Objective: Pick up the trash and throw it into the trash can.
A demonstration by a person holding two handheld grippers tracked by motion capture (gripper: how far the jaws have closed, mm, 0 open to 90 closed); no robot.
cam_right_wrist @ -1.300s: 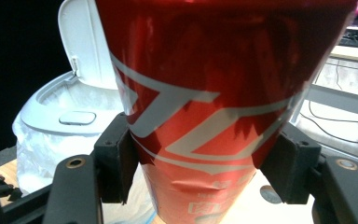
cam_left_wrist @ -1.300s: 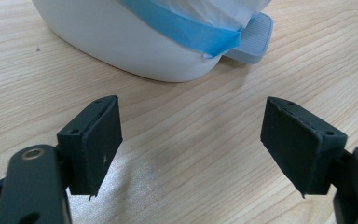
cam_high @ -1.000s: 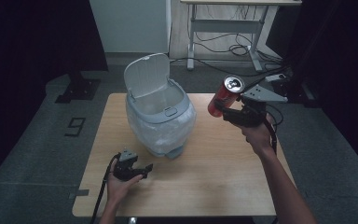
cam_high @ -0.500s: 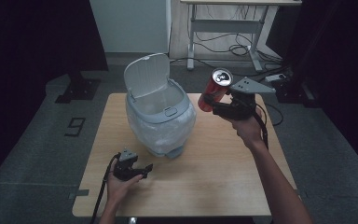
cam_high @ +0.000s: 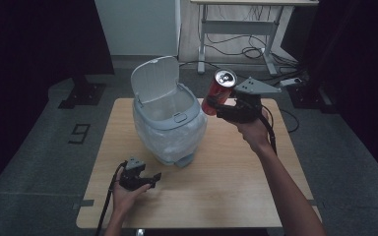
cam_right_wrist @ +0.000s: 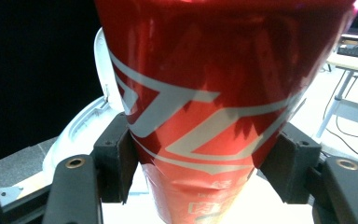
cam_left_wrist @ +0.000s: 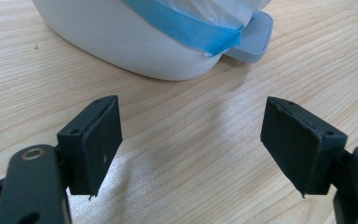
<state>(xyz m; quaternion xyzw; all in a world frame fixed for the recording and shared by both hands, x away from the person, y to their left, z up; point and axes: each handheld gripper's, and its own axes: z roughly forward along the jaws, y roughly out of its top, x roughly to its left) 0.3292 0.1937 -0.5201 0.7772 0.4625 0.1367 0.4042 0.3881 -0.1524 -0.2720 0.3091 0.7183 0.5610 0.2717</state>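
Right gripper (cam_high: 217, 102) clamped on red can (cam_high: 218, 91), held just beside bin (cam_high: 170, 129), lid up | left gripper (cam_high: 145, 179) jaws apart, resting on table (cam_high: 256, 182) | tip: centre can above opening before releasing.

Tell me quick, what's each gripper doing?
Left gripper: open, holding nothing, low over the table.
Right gripper: shut on the can.

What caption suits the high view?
Right hand-held gripper carries a red can beside the open-lidded bin.
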